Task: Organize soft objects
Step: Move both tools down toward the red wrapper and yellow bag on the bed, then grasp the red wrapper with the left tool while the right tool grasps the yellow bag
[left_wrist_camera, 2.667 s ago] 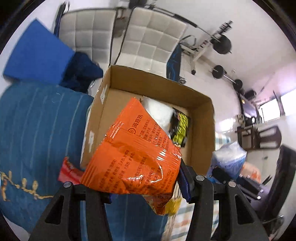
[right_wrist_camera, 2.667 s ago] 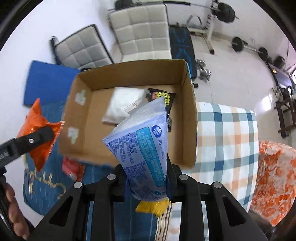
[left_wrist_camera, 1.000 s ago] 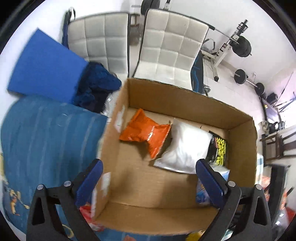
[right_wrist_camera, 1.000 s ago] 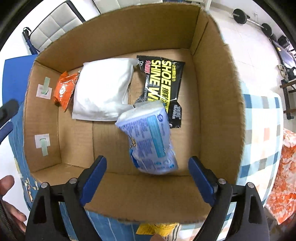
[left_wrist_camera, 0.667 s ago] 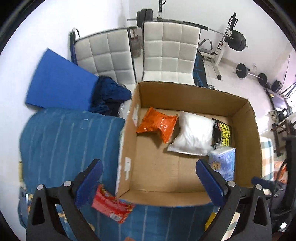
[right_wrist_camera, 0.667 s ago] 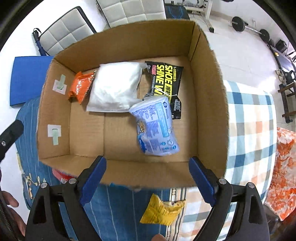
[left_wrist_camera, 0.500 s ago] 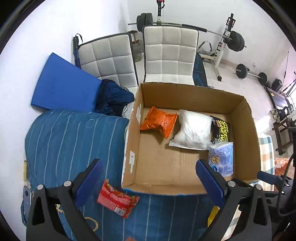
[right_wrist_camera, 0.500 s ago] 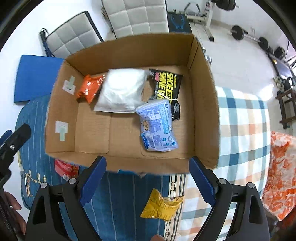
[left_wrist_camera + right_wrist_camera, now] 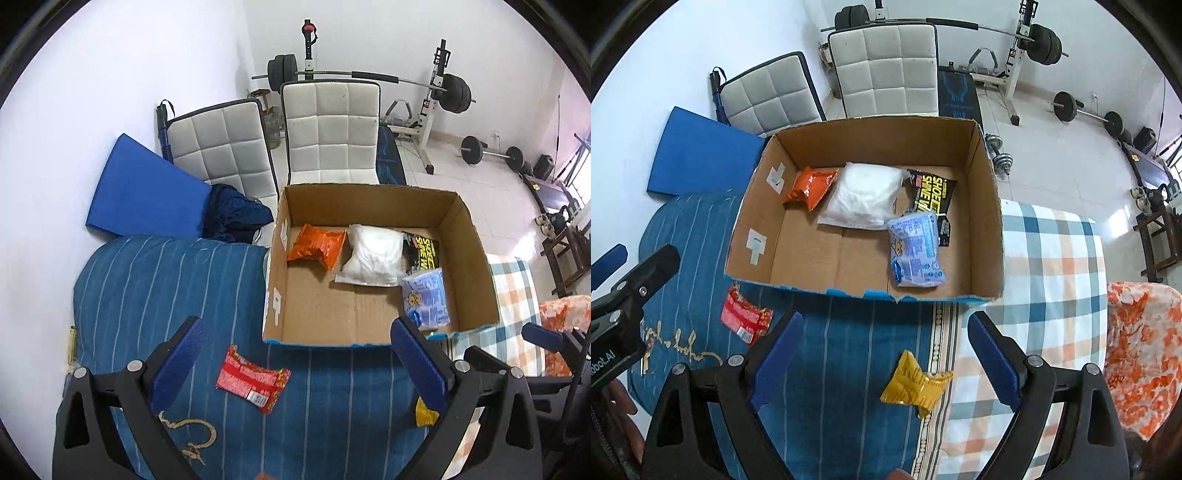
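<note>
While four soft packs already lie in the cardboard box (image 9: 988, 206) on the bed, two remain outside it: a red packet (image 9: 253, 378) on the blue striped cover just in front of the box's near left corner, and a yellow packet (image 9: 916, 384) near the seam where blue cover meets checked blanket. Inside the box, an orange pouch (image 9: 810, 186), a white bag (image 9: 866, 199), a black sachet (image 9: 932, 192) and a pale blue pack (image 9: 916, 251) rest on the floor of it. Both claws stand apart and empty: the left claw (image 9: 295, 363) hangs above the red packet, the right claw (image 9: 884, 354) above the yellow one, each pointing steeply down at the bedding. The step in hand looks like fetching the last two; each claw would do well to drop straight over its own packet, straddle the crinkled middle rather than a thin edge, and close gently so the soft cover is not pinched with it.
</note>
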### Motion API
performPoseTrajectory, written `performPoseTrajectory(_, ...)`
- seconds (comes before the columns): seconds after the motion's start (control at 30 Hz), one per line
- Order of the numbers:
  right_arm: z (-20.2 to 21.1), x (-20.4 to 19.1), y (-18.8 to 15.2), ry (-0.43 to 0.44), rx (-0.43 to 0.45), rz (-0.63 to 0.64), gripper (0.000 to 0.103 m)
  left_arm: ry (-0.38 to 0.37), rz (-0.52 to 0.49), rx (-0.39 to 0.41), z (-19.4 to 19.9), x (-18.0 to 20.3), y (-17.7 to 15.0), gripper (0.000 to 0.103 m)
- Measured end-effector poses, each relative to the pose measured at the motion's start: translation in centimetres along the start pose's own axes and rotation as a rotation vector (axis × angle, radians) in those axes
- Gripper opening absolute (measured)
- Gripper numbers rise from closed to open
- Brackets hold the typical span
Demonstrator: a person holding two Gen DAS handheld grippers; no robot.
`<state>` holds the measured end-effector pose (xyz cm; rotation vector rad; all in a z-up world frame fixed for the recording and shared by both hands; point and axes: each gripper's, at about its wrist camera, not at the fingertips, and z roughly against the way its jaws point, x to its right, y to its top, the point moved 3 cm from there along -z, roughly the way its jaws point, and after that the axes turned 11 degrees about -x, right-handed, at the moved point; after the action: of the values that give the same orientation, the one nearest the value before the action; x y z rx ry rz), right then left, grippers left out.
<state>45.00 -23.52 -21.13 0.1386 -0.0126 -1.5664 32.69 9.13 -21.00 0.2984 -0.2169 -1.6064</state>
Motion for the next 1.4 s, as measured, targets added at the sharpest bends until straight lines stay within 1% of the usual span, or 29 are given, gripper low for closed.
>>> performPoseTrajectory(0.07, -0.6, 0.3, -0.7, -0.018, -0.030, 0.016, 0.093, 0.009, 0.002, -0.015, -0.2, -0.4, -0.8, 0.103)
performPoseTrajectory(0.13, -2.0, 0.8, -1.4, -0.033, -0.081, 0.039, 0.093, 0.012, 0.010, -0.049, -1.0, -1.3, -2.0, 0.103)
performPoseTrajectory(0.2, -4.4, 1.3, -2.4, -0.058, -0.166, 0.087, 0.093, 0.026, 0.040, -0.093, -2.5, -2.7, -3.9, 0.103)
performPoseTrajectory(0.23, -6.2, 1.6, -3.1, -0.084, -0.225, 0.134, 0.093, 0.040, 0.046, -0.110, -3.1, -3.2, -4.6, 0.103)
performPoseTrajectory(0.27, -7.4, 1.8, -3.7, -0.106, -0.257, 0.159, 0.093, 0.069, 0.052, -0.149, -4.5, -4.0, -6.0, 0.103)
performPoseTrajectory(0.3, -8.7, 2.2, -4.2, -0.130, -0.288, 0.180, 0.093, 0.086, 0.053, -0.171, -5.3, -4.5, -6.7, 0.103)
performPoseTrajectory(0.37, -12.0, 2.9, -5.6, -0.189, -0.367, 0.233, 0.093, 0.130, 0.049, -0.250, -8.0, -5.9, -8.8, 0.103)
performPoseTrajectory(0.4, -13.4, 3.2, -6.2, -0.206, -0.400, 0.248, 0.093, 0.143, 0.051, -0.281, -9.1, -6.5, -9.7, 0.103)
performPoseTrajectory(0.47, -16.4, 3.8, -7.5, -0.230, -0.474, 0.279, 0.092, 0.141, 0.066, -0.341, -11.4, -7.8, -11.3, 0.103)
performPoseTrajectory(0.53, -18.3, 4.0, -8.4, -0.230, -0.514, 0.297, 0.092, 0.124, 0.080, -0.378, -13.0, -8.6, -12.2, 0.103)
performPoseTrajectory(0.6, -19.6, 3.9, -9.1, -0.146, -0.548, 0.282, 0.092, 0.120, 0.077, -0.399, -14.5, -9.2, -12.5, 0.103)
performPoseTrajectory(0.63, -20.0, 3.9, -9.2, -0.126, -0.550, 0.264, 0.092, 0.094, 0.072, -0.422, -15.3, -9.3, -12.5, 0.103)
performPoseTrajectory(0.67, -20.1, 3.9, -9.1, -0.117, -0.542, 0.246, 0.091, 0.057, 0.102, -0.474, -16.4, -9.7, -12.5, 0.103)
performPoseTrajectory(0.7, -20.1, 3.8, -9.1, -0.113, -0.537, 0.232, 0.087, 0.033, 0.134, -0.495, -16.9, -10.1, -12.5, 0.103)
performPoseTrajectory(0.73, -20.2, 3.7, -9.2, -0.116, -0.535, 0.217, 0.075, -0.021, 0.180, -0.509, -17.4, -10.4, -12.4, 0.103)
performPoseTrajectory(0.77, -20.3, 3.7, -9.2, -0.137, -0.534, 0.199, 0.075, -0.085, 0.237, -0.524, -18.1, -10.8, -12.2, 0.103)
performPoseTrajectory(0.83, -20.3, 3.7, -9.3, -0.138, -0.522, 0.160, 0.074, -0.150, 0.351, -0.553, -19.3, -11.6, -11.7, 0.103)
performPoseTrajectory(0.87, -20.2, 4.0, -9.3, -0.129, -0.515, 0.129, 0.074, -0.176, 0.399, -0.558, -19.8, -12.0, -11.6, 0.103)
performPoseTrajectory(0.93, -20.1, 4.3, -9.4, -0.103, -0.501, 0.069, 0.072, -0.223, 0.536, -0.579, -21.3, -13.0, -11.4, 0.103)
performPoseTrajectory(1.03, -19.9, 5.2, -9.9, -0.076, -0.494, -0.012, 0.069, -0.285, 0.688, -0.602, -23.2, -13.9, -11.3, 0.103)
performPoseTrajectory(1.07, -19.8, 5.3, -10.1, -0.070, -0.492, -0.037, 0.069, -0.294, 0.728, -0.611, -23.9, -14.0, -11.2, 0.103)
performPoseTrajectory(1.13, -19.5, 5.3, -10.0, -0.050, -0.485, -0.073, 0.068, -0.309, 0.765, -0.616, -24.9, -13.9, -10.8, 0.103)
performPoseTrajectory(1.17, -19.4, 5.4, -10.3, -0.039, -0.484, -0.096, 0.068, -0.309, 0.765, -0.622, -25.3, -13.6, -10.6, 0.103)
performPoseTrajectory(1.23, -19.3, 5.6, -10.4, -0.025, -0.486, -0.112, 0.068, -0.294, 0.753, -0.635, -26.0, -13.3, -10.2, 0.103)
performPoseTrajectory(1.27, -19.3, 5.6, -10.5, -0.021, -0.487, -0.113, 0.068, -0.274, 0.742, -0.640, -26.3, -13.1, -10.1, 0.102)
performPoseTrajectory(1.37, -18.9, 4.8, -10.9, -0.036, -0.484, -0.097, 0.068, -0.239, 0.704, -0.630, -26.8, -12.7, -10.1, 0.078)
performPoseTrajectory(1.4, -18.9, 4.5, -11.0, -0.043, -0.484, -0.092, 0.068, -0.228, 0.683, -0.628, -26.8, -12.5, -10.2, 0.072)
